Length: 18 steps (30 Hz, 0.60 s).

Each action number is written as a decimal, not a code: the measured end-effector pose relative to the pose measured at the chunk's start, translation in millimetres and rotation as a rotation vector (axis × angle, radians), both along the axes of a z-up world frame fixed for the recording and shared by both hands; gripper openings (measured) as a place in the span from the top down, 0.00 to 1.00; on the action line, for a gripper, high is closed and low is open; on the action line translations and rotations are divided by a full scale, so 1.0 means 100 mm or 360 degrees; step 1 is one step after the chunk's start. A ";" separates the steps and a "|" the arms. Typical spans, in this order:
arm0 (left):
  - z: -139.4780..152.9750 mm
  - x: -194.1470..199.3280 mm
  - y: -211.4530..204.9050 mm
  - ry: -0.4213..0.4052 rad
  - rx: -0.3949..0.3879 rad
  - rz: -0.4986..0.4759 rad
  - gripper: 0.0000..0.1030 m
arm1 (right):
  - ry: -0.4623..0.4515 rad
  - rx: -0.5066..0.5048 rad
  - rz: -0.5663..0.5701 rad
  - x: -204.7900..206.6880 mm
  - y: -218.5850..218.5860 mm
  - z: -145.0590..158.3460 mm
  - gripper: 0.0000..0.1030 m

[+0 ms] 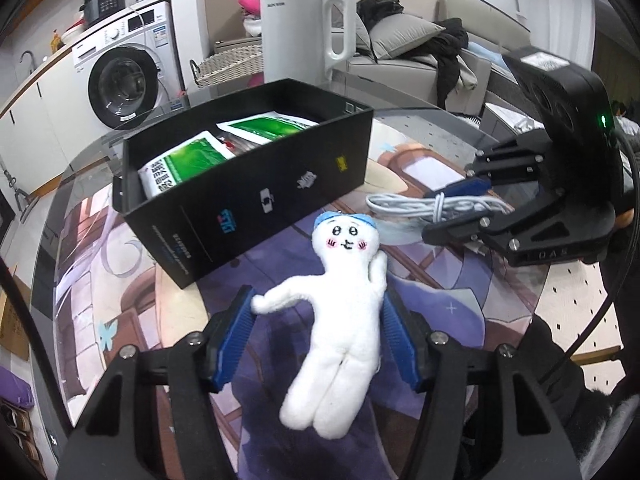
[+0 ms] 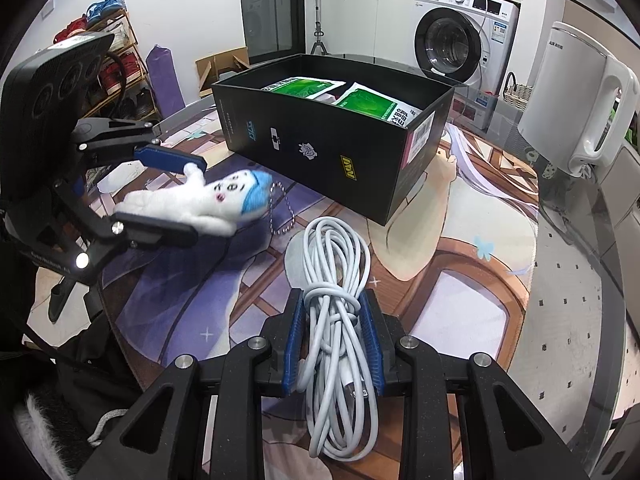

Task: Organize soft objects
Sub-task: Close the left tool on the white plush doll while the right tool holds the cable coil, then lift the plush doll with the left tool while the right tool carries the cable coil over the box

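A white plush doll (image 1: 340, 320) with a blue cap lies lengthwise between the blue pads of my left gripper (image 1: 316, 300), which is shut on its body and one arm. In the right wrist view the doll (image 2: 188, 204) sits pinched in the left gripper (image 2: 196, 200), its bead chain (image 2: 276, 208) dangling over the mat. My right gripper (image 2: 332, 298) is shut on a coiled white cable (image 2: 336, 264). From the left wrist view, the right gripper (image 1: 452, 210) and cable (image 1: 400, 202) are to the right of the doll. An open black box (image 1: 260, 184) stands just beyond both.
The black box (image 2: 320, 136) holds green-and-white packets (image 2: 304, 88). A white electric kettle (image 1: 304, 28) stands behind the box on the round glass table with its printed mat (image 2: 460, 240). A washing machine (image 1: 120, 76), a sofa and a shoe rack surround the table.
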<state>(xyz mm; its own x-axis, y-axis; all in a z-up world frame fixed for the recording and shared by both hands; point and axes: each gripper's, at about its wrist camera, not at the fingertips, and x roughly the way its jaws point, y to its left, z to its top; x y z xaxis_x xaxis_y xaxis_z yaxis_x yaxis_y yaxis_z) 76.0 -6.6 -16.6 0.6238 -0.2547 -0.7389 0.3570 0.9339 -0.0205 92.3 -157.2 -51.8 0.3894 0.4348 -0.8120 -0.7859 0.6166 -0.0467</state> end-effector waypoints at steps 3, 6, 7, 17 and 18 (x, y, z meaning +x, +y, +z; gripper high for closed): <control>0.04 0.01 0.04 -0.0016 -0.0034 0.0031 0.40 | -0.0003 0.0002 0.0010 0.00 0.01 0.01 0.73; 0.07 0.02 0.09 -0.0031 -0.0080 0.0066 0.40 | -0.0007 0.0008 0.0024 -0.02 0.02 0.01 0.73; 0.08 0.03 0.10 -0.0037 -0.0093 0.0078 0.40 | -0.0013 0.0015 0.0030 -0.03 0.03 0.02 0.73; 0.21 0.04 0.22 -0.0121 -0.0164 0.0198 0.40 | -0.0083 0.0127 0.0070 -0.13 0.04 0.18 0.74; 0.23 0.04 0.24 -0.0129 -0.0172 0.0212 0.40 | -0.0094 0.0146 0.0075 -0.14 0.05 0.21 0.74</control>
